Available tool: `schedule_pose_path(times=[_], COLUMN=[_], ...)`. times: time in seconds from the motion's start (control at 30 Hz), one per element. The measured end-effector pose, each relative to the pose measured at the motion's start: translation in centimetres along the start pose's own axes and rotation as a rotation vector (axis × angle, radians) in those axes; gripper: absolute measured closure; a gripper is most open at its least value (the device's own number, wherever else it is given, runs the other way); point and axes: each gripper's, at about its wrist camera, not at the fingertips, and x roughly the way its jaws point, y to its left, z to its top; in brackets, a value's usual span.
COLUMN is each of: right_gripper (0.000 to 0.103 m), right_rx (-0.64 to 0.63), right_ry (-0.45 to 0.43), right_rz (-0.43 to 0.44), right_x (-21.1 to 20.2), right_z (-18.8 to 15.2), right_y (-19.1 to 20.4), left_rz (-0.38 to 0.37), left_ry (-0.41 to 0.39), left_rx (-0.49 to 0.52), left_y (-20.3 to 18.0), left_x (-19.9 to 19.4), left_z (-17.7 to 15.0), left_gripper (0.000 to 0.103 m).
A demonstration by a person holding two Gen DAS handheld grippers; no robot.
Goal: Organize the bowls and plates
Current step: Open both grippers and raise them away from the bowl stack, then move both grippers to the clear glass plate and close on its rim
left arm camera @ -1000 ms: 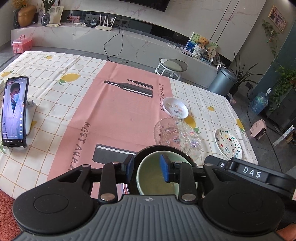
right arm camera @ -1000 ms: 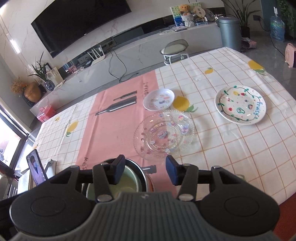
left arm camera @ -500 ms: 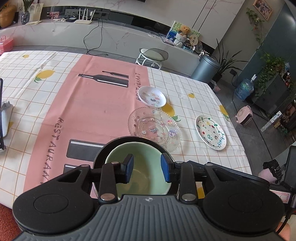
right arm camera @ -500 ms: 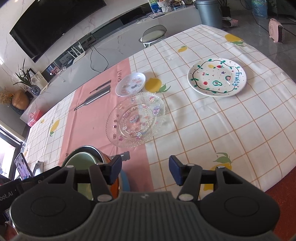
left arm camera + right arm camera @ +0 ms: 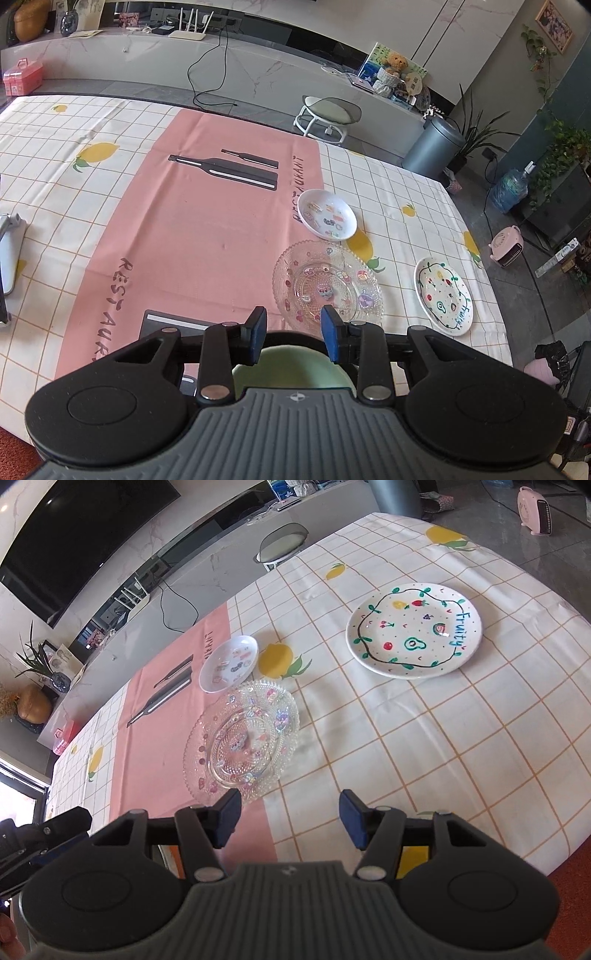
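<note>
The left gripper [image 5: 293, 334] tilts down over the near table edge, its jaws apart and gripping nothing, with the green bowl [image 5: 295, 367] just beneath. The right gripper [image 5: 288, 821] also points down; its jaws have just been opening and are empty. Farther stand the glass plate [image 5: 242, 740], then the small white dish [image 5: 229, 663] and the fruit plate [image 5: 413, 629] at the right.

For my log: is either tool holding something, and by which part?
Nothing is held. Left tool open over the green bowl; right tool just opened further, nothing between its jaws.
</note>
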Motion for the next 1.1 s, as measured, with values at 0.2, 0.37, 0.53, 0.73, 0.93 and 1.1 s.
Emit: schedule_pose_path(times=[0.2, 0.37, 0.53, 0.73, 0.93, 1.1], right_gripper=[0.044, 0.045, 0.045, 0.059, 0.067, 0.082], right_rx=[-0.002, -0.012, 0.000, 0.011, 0.011, 0.015], right_ry=[0.024, 0.033, 0.052, 0.079, 0.080, 0.092], right_rz=[0.023, 0.020, 0.008, -0.004, 0.004, 0.028], right_x=[1.7, 3.5, 5.6, 7.7, 9.2, 9.9], right_z=[1.4, 2.6, 4.1, 5.1, 5.9, 6.1], right_y=[0.7, 1.3, 0.6, -0.2, -0.7, -0.5], left_rz=[0.025, 0.048, 0.063, 0.047, 0.032, 0.045], left_ry=[0.035, 0.071, 0.117, 0.200, 0.324, 0.370], left_rx=[-0.015, -0.020, -0.042, -0.040, -0.002, 0.002], left_y=[0.1, 0.6, 1.6, 2.2, 2.7, 3.0], left_x=[2.2, 4.2, 6.5, 10.3, 14.4, 16.4], left_z=[1.5, 2.5, 3.7, 5.5, 6.7, 6.8], left_gripper=[0.067, 0.067, 0.067, 0.067, 0.067, 0.067])
